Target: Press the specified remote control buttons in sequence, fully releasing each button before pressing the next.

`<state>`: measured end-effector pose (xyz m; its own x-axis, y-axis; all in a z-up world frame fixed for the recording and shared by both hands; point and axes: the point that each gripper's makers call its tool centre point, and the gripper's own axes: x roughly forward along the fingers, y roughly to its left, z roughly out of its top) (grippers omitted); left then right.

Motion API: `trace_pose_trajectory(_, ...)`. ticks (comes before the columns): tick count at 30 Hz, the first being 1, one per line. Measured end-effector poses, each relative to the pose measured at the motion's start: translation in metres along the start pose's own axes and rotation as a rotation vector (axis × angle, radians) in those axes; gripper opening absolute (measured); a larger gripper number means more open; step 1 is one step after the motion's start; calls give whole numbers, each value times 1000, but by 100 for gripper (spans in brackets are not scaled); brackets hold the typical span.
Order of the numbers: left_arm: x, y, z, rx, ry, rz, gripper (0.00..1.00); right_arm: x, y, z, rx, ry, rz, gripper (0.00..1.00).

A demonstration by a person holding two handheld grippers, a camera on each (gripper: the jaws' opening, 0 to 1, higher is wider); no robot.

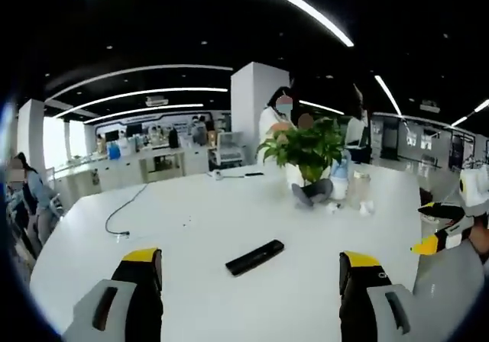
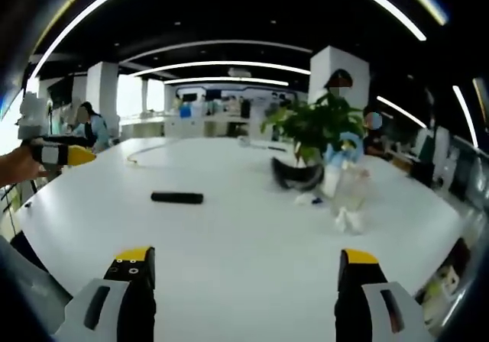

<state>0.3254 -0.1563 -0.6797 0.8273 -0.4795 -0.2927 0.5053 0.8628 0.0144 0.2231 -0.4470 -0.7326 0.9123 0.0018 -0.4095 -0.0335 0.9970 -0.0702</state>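
So at this point nothing had been pressed yet, looked like the very start of the approach. The left claw (image 1: 250,269) was wide open with nothing in it, and the remote (image 1: 254,257) lay flat on the white table (image 1: 191,220) right between its two jaws, a bit ahead of the tips, not touching either. The right claw (image 2: 241,269) was also spread wide and empty; from its side the remote (image 2: 176,198) sat ahead and off to the left of the left jaw, well apart. The potted plant (image 1: 306,147) and a couple of small jars stood farther back behind the remote.

My guess: the next move called for bringing one jaw tip down over the first button. Buttons were too small to make out, so aiming would take getting closer.
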Motion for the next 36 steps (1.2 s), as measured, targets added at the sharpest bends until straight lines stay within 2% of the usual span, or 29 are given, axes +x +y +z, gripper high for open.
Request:
trace_pose_trajectory(3, -17, 4, -6, 0, -21, 57, 100, 0, -1, -1, 0, 5, -8, 99)
trace_pose_trajectory(5, -27, 3, -10, -25, -47, 80, 100, 0, -2, -1, -3, 3, -11, 99)
trace_pose_trajectory(8, -38, 0, -19, -58, -55, 98, 100, 1, -1, -2, -3, 9, -6, 99)
trace_pose_trajectory(14, -61, -1, -21, -23, -93, 175, 100, 0, 0, -2, -2, 9, 2, 99)
trace_pose_trajectory(16, -70, -2, -27, 19, -81, 207, 100, 0, -2, -2, 3, 12, -5, 97)
trace_pose_trajectory(17, -73, 0, -36, 40, -69, 223, 100, 0, -2, -3, 2, 14, -6, 97)
trace_pose_trajectory(19, -79, 4, -54, 30, -24, 263, 100, 1, -2, -3, -6, 17, -11, 97)
trace_pose_trajectory(22, -84, 4, -68, 6, -8, 275, 100, 1, -3, -3, -15, 16, -18, 97)
trace_pose_trajectory(23, -85, 6, -79, 9, 20, 289, 100, 1, -4, -4, -14, 20, -20, 97)
trace_pose_trajectory(25, -84, 8, -87, 52, 75, 290, 100, 1, -4, -4, -12, 21, -21, 97)
trace_pose_trajectory(29, -87, 11, -77, 79, 47, 322, 100, 1, -6, -5, -18, 27, -31, 96)
trace_pose_trajectory(33, -96, 13, -76, 142, 38, 348, 100, 0, -7, -5, -13, 25, -38, 96)
trace_pose_trajectory(35, -96, 14, -81, 135, 10, 360, 100, 0, -7, -5, -13, 30, -36, 96)
trace_pose_trajectory(36, -94, 16, -82, 103, 51, 351, 100, 1, -5, -5, -10, 30, -24, 95)
